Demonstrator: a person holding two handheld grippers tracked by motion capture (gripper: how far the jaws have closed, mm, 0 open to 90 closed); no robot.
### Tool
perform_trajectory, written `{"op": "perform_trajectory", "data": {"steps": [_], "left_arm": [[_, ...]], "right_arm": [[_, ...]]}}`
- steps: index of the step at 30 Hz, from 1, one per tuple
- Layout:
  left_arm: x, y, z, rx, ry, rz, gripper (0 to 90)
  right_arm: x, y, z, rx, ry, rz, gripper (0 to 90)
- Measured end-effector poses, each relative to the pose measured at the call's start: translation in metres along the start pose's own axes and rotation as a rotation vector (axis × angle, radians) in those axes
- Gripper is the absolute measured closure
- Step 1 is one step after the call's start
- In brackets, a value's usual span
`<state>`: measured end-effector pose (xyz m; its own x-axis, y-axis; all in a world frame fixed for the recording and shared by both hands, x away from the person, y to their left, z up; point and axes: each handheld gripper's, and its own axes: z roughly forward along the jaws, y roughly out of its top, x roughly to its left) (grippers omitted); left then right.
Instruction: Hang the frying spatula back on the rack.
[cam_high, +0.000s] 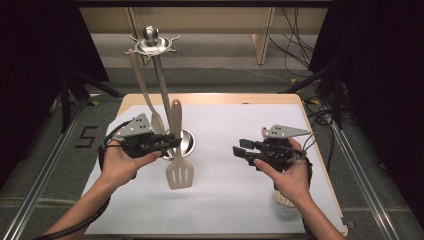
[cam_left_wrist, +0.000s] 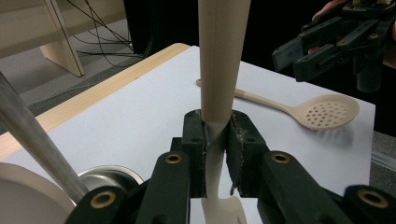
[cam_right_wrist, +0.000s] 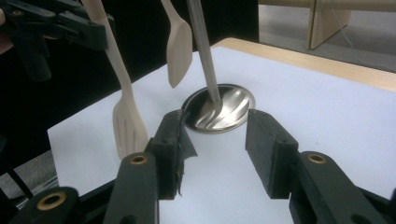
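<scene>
I am holding the slotted spatula upright, clamped by its handle in my left gripper; my right gripper is hovering wide open, gripping nothing.

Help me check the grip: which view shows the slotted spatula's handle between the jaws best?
The left gripper view: the slotted spatula handle sits pinched between its jaws. The high view shows it hanging blade-down; the right gripper view shows its blade.
</scene>
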<state>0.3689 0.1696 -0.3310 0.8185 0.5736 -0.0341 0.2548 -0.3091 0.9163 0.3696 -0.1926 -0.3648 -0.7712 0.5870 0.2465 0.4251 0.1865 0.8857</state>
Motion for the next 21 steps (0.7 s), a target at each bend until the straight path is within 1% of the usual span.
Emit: {"op": "perform_trajectory", "data": {"steps": [2, 3, 4, 5, 6, 7, 8, 9, 10, 11, 13, 15, 16, 17, 19, 21], "left_arm": [[0.001, 0.001, -0.001, 0.001, 0.002, 0.003, 77.5], [0.002, 0.002, -0.001, 0.0, 0.004, -0.002, 77.5], [0.003, 0.002, -0.001, -0.001, 0.004, 0.001, 77.5], [0.003, 0.003, -0.002, -0.002, 0.004, -0.001, 77.5], [0.004, 0.004, -0.002, -0.001, 0.005, -0.001, 77.5], [0.005, 0.004, -0.002, -0.001, 0.005, 0.003, 77.5], [0.005, 0.005, -0.003, -0.003, 0.005, 0.001, 77.5], [0.006, 0.006, -0.003, -0.006, 0.009, -0.011, 77.5], [0.007, 0.007, -0.003, -0.009, 0.006, -0.01, 77.5], [0.008, 0.008, -0.004, -0.007, 0.011, -0.01, 77.5], [0.01, 0.01, -0.005, -0.008, 0.015, -0.007, 77.5], [0.013, 0.012, -0.006, -0.013, 0.018, -0.013, 77.5], [0.014, 0.014, -0.006, -0.013, 0.018, -0.017, 77.5], [0.016, 0.015, -0.007, -0.015, 0.017, -0.022, 77.5], [0.019, 0.017, -0.008, -0.014, 0.02, -0.02, 77.5], [0.021, 0.019, -0.009, -0.014, 0.029, -0.016, 77.5]], "right_arm": [[-0.001, -0.001, 0.0, -0.002, -0.007, 0.0, 58.1], [-0.002, -0.001, -0.001, 0.004, -0.02, -0.006, 58.0], [-0.001, -0.002, -0.001, 0.005, -0.011, 0.013, 58.0], [-0.002, -0.002, -0.002, 0.006, -0.017, 0.007, 57.9], [0.0, -0.003, -0.002, 0.007, -0.013, 0.039, 57.9], [-0.003, -0.003, -0.002, 0.003, -0.016, 0.012, 57.9], [-0.003, -0.004, -0.002, 0.007, -0.018, 0.013, 57.9], [-0.004, -0.004, -0.002, 0.007, -0.018, 0.009, 57.8], [-0.004, -0.004, -0.003, 0.004, -0.019, 0.011, 57.8], [-0.004, -0.005, -0.003, 0.007, -0.023, 0.028, 57.7], [-0.005, -0.005, -0.003, 0.003, -0.02, 0.027, 57.7], [-0.006, -0.006, -0.003, 0.0, -0.027, 0.017, 57.6], [-0.006, -0.006, -0.003, 0.0, -0.029, 0.021, 57.6], [-0.007, -0.006, -0.004, -0.005, -0.04, 0.007, 57.6], [-0.006, -0.005, -0.005, 0.009, -0.041, 0.015, 57.4], [-0.006, -0.005, -0.005, 0.008, -0.041, 0.015, 57.3]]}}
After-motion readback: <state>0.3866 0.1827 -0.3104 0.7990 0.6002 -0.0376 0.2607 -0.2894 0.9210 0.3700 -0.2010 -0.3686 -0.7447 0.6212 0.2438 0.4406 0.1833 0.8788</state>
